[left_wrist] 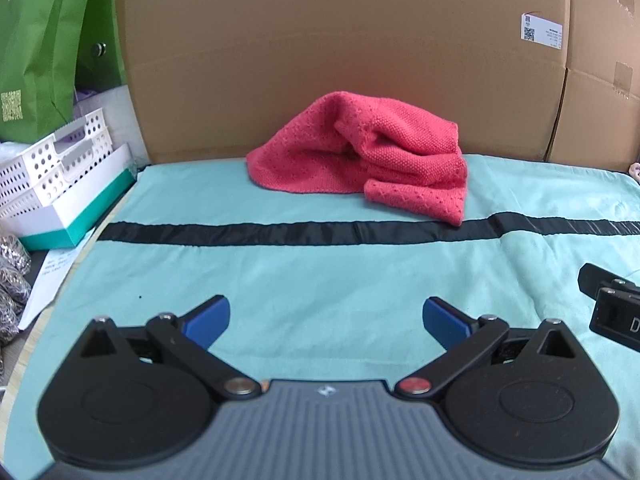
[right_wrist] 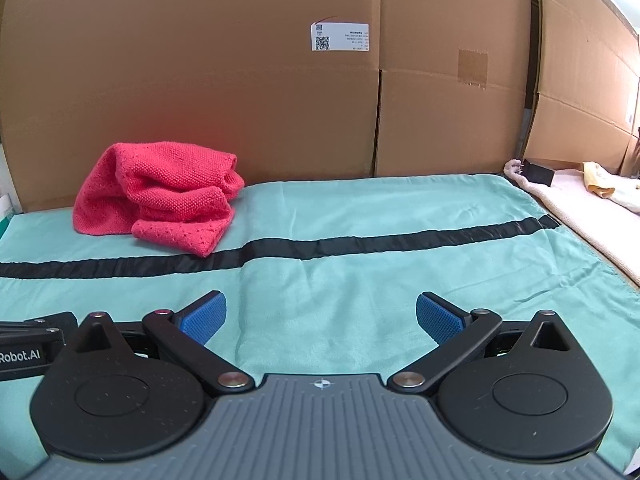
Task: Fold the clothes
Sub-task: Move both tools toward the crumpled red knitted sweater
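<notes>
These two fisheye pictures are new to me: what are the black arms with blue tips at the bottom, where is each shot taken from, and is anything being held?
Each picture comes from a camera mounted on a hand-held gripper, looking forward along its two fingers. A person holds one in each hand; no robot arm is involved. The left gripper and the right gripper are both open and hold nothing. Their blue pads grip cloth. Ahead lies a teal mat with a black stripe. A crumpled pink knit sits beyond the stripe, against cardboard boxes. Folding has not begun. The left view also shows white baskets at the side.
</notes>
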Available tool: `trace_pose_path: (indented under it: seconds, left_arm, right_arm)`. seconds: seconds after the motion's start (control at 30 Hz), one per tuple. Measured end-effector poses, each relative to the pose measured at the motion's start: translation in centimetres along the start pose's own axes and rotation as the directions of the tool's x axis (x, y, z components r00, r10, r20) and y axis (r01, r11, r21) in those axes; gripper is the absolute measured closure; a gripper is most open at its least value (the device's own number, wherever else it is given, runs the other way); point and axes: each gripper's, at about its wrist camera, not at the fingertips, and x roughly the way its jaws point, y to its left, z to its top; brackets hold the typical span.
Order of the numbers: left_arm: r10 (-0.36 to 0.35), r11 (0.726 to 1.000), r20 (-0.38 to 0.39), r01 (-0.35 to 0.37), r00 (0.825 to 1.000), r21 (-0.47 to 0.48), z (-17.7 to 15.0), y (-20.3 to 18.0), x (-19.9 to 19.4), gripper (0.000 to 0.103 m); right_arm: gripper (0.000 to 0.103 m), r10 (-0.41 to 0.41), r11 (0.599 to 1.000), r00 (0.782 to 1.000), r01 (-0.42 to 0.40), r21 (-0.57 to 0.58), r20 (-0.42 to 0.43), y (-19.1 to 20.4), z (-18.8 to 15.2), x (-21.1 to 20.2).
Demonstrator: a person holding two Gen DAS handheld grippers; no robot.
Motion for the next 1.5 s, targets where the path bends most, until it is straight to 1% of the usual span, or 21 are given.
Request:
trace_pose_path:
  seconds: [0.17,0.27,0.37,0.5,0.6,0.9,1.07,1.17,1.3,1.4,1.43,1.5]
  left_arm:
    - [0.042,0.999,-0.048,-0.042,0.998,-0.007,0.8,-1.1,0.5,0.001]
    - [0.059,0.998,-0.082,-0.062,0.995,-0.027,1.0,-1.0,1.1,0.001]
    - [0.068,0.997,-0.095,-0.072,0.993,-0.033,1.0,-1.0,1.4,0.001]
    - [0.053,0.998,-0.091,-0.057,0.994,-0.040,0.8,-1.0,1.6,0.001]
    - [0.042,0.999,-0.098,-0.045,0.994,-0.029,1.0,-1.5,1.8,0.001]
    - [0.019,0.999,-0.083,-0.022,0.996,-0.033,0.7,-2.3,1.7,0.001]
    - [0.051,0.998,-0.062,-0.053,0.997,-0.038,0.8,-2.1,1.8,0.001]
    - [0.082,0.991,-0.032,-0.085,0.996,-0.103,1.4,-0.3,1.8,0.001]
    - [0.048,0.975,0.075,-0.030,0.996,-0.219,2.2,2.5,1.5,0.001]
    - [-0.065,0.975,0.116,0.088,0.991,-0.203,3.2,3.8,1.9,0.001]
    - [-0.037,0.985,0.101,0.053,0.994,-0.164,3.8,3.6,2.3,0.001]
    - [0.053,0.996,0.058,-0.048,0.997,-0.070,4.9,2.7,3.3,0.001]
  right_arm:
    - [0.000,-0.009,1.000,1.000,0.009,-0.008,-0.006,0.2,-0.2,0.1]
    - [0.000,-0.025,1.000,0.999,0.025,-0.010,-0.021,0.2,-0.1,0.3]
    - [0.000,-0.029,1.000,0.999,0.029,-0.003,-0.036,0.1,-0.2,0.5]
    - [0.000,-0.047,0.999,0.997,0.046,-0.006,-0.060,0.3,0.0,0.9]
    - [0.000,-0.061,0.998,0.996,0.060,-0.013,-0.068,0.5,0.2,0.9]
    - [0.000,-0.057,0.998,0.992,0.057,-0.003,-0.112,0.6,0.4,1.7]
    - [0.000,-0.039,0.999,0.992,0.040,0.005,-0.124,0.5,0.8,2.0]
    - [0.000,-0.014,1.000,0.994,0.015,0.003,-0.111,0.4,1.8,2.2]
    - [0.000,-0.010,1.000,0.998,0.011,0.002,-0.054,-0.1,4.1,2.2]
    - [0.000,0.017,1.000,0.999,-0.017,-0.005,-0.039,-0.1,5.4,2.8]
    - [0.000,0.034,0.999,0.999,-0.034,0.002,-0.034,-0.2,5.7,3.0]
    - [0.000,0.065,0.998,0.998,-0.065,0.023,-0.024,-0.2,6.4,3.7]
